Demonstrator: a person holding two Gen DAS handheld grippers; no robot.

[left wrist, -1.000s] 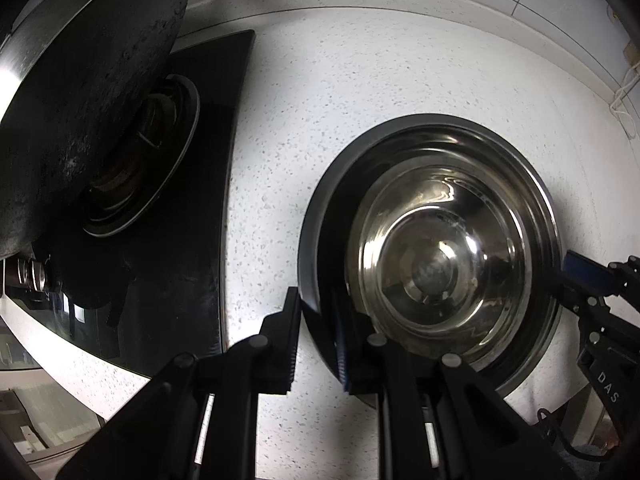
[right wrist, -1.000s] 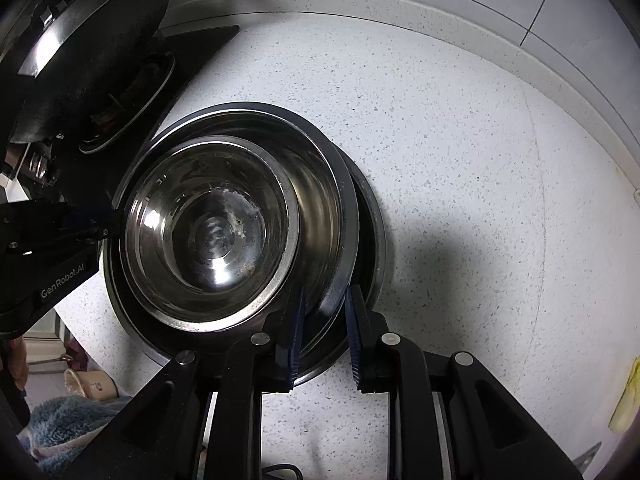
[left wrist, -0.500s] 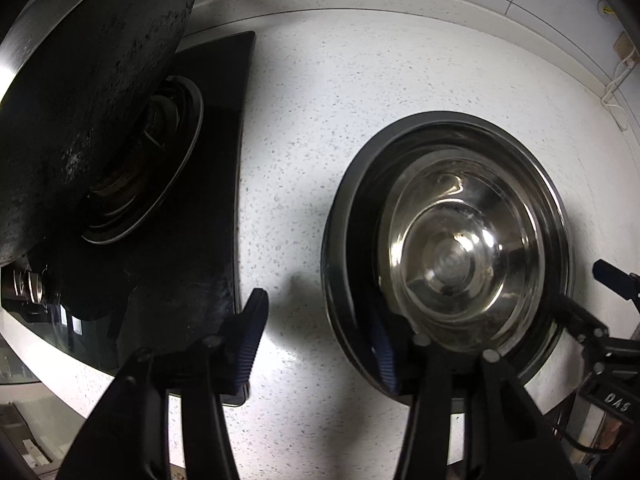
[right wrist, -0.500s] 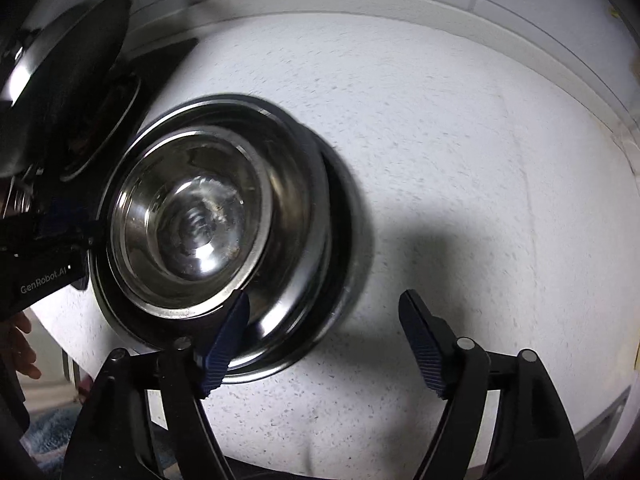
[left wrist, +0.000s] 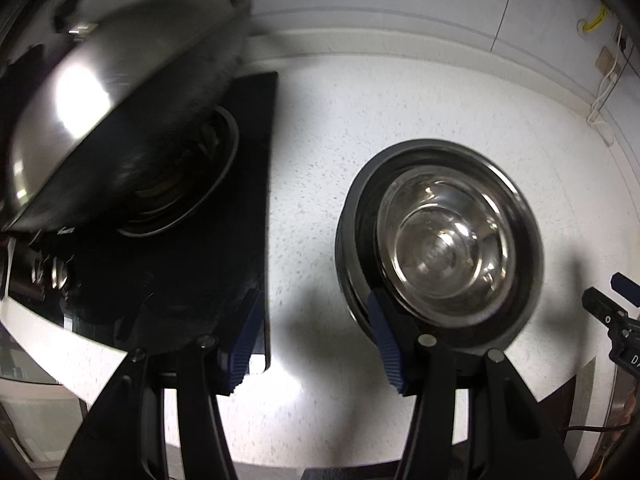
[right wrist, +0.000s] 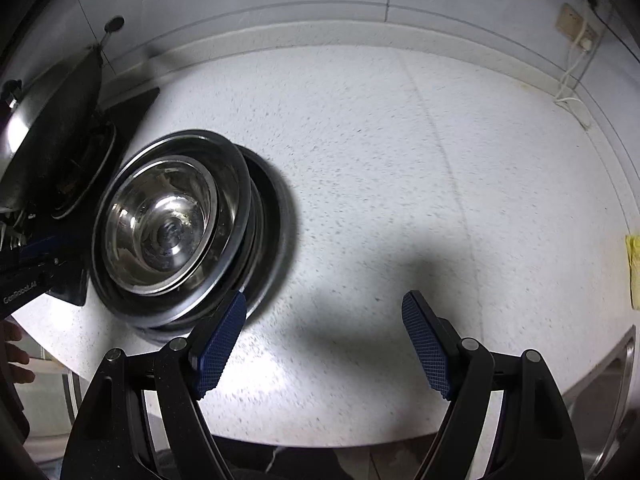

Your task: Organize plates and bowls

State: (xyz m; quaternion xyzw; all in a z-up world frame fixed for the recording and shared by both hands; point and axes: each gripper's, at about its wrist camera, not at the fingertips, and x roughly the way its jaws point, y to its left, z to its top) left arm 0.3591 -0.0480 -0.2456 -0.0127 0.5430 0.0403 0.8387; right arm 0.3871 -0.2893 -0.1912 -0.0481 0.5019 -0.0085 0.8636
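Grippers come first. Both are spread wide and hold nothing: the left gripper (left wrist: pixel 316 336) hangs above the front edge of the counter, its right pad in line with the near rim of the stack, though I cannot tell if it touches; the right gripper (right wrist: pixel 324 344) hangs over bare counter, just to the right of the same stack.

Between them stands the stack of steel bowls (right wrist: pixel 172 224). A small shiny bowl (left wrist: pixel 444 248) sits nested in a wider one, and under these lie darker rims, perhaps plates (how many pieces, I cannot tell). The stack rests on the speckled white countertop (right wrist: pixel 400 160), beside the black stove (left wrist: pixel 240 184), where a wok (left wrist: pixel 120 112) is on the burner. A wall socket (right wrist: pixel 574 26) with its cable is far at the back.

To my judgement, the nesting step is finished and the stack is released. No other loose dishes are in view, so the next move probably calls for looking for more pieces, or for closing both grippers on opposite rims to carry the stack, keeping it level so the inner bowl does not slide.
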